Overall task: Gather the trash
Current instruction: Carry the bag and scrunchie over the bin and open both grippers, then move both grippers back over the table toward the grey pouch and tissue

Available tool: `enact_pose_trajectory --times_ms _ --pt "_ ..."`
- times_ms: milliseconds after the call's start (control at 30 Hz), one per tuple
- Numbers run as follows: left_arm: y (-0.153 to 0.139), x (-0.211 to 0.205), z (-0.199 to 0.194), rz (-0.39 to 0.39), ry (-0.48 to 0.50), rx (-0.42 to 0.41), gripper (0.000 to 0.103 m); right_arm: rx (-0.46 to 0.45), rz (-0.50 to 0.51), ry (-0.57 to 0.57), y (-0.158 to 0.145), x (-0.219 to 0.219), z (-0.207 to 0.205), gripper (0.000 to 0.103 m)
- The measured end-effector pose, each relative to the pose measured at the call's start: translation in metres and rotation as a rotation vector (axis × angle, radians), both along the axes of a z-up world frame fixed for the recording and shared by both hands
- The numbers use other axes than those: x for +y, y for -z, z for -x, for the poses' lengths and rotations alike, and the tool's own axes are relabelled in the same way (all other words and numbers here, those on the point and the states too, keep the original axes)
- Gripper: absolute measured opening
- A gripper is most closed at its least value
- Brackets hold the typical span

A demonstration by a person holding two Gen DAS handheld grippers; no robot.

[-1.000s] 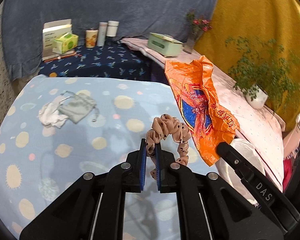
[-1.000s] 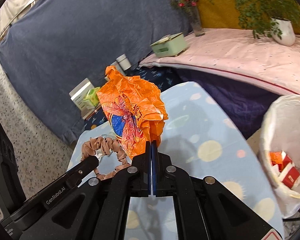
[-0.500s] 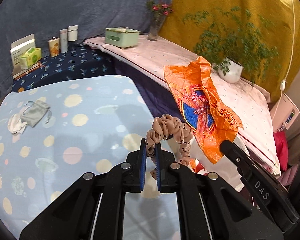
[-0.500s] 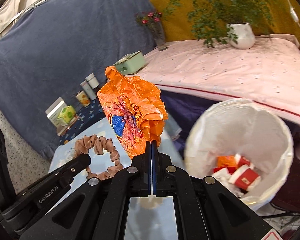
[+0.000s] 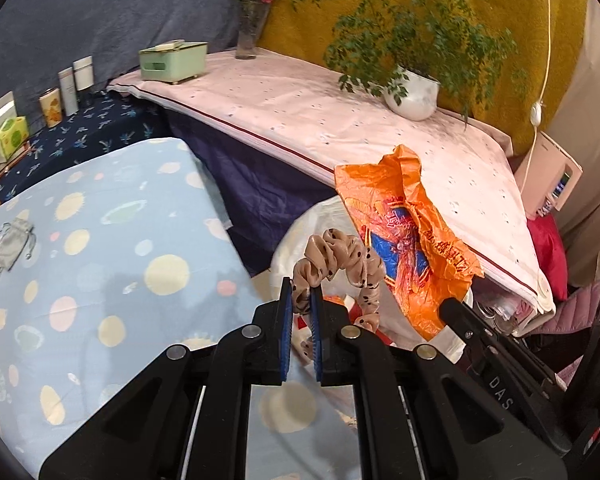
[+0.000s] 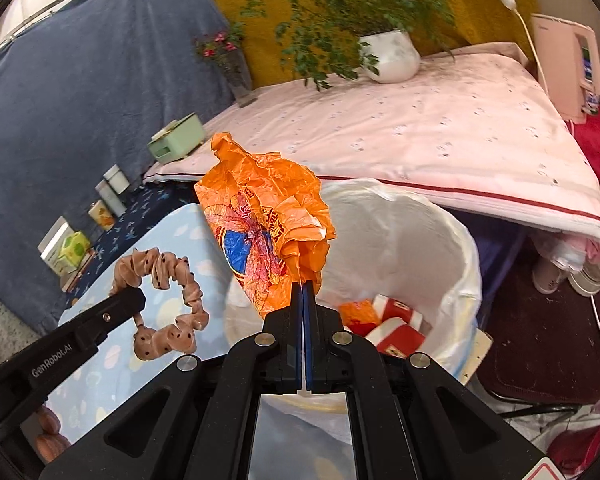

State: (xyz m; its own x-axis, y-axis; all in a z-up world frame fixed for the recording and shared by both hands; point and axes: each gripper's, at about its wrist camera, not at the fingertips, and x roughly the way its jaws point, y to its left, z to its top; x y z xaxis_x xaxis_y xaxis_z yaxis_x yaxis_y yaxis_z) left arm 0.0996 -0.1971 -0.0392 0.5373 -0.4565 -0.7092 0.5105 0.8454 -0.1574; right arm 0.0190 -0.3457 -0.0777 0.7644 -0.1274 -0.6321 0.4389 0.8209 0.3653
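Note:
My left gripper (image 5: 301, 290) is shut on a tan spotted scrunchie (image 5: 340, 258), held in the air at the table's edge over the near rim of the bin; the scrunchie also shows in the right wrist view (image 6: 166, 276). My right gripper (image 6: 302, 285) is shut on a crumpled orange plastic bag (image 6: 260, 220), held above the white-lined trash bin (image 6: 440, 248). The bag also shows in the left wrist view (image 5: 404, 232). Red and orange packets (image 6: 392, 320) lie in the bin.
A blue dotted table (image 5: 100, 260) lies to the left with a grey pouch (image 5: 14, 240) and white scrap on it. A pink-covered shelf (image 5: 340, 120) holds a potted plant (image 5: 412, 92), a green box (image 5: 172, 60) and a vase. Boxes and cans stand at far left.
Both grippers have swung right, away from the table, with their loads. The bin has come closer and now lies right below the orange bag.

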Motion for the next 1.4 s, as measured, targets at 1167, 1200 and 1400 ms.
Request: enact_pose_trajectory --times_ms 1167,1200,1400 --pt "0.005 0.053 -0.01 -0.002 -0.158 -0.022 0.056 0.016 0.049 -0.049 -0.007 0.028 -0.005 0.028" --pt "0.005 0.06 -0.012 0.001 -0.171 -0.022 0.056 0.015 0.053 -0.059 -0.009 0.033 -0.007 0.028" --pt "0.003 0.104 -0.02 0.015 -0.245 -0.021 0.056 0.013 0.088 -0.122 -0.017 0.069 -0.021 0.035"
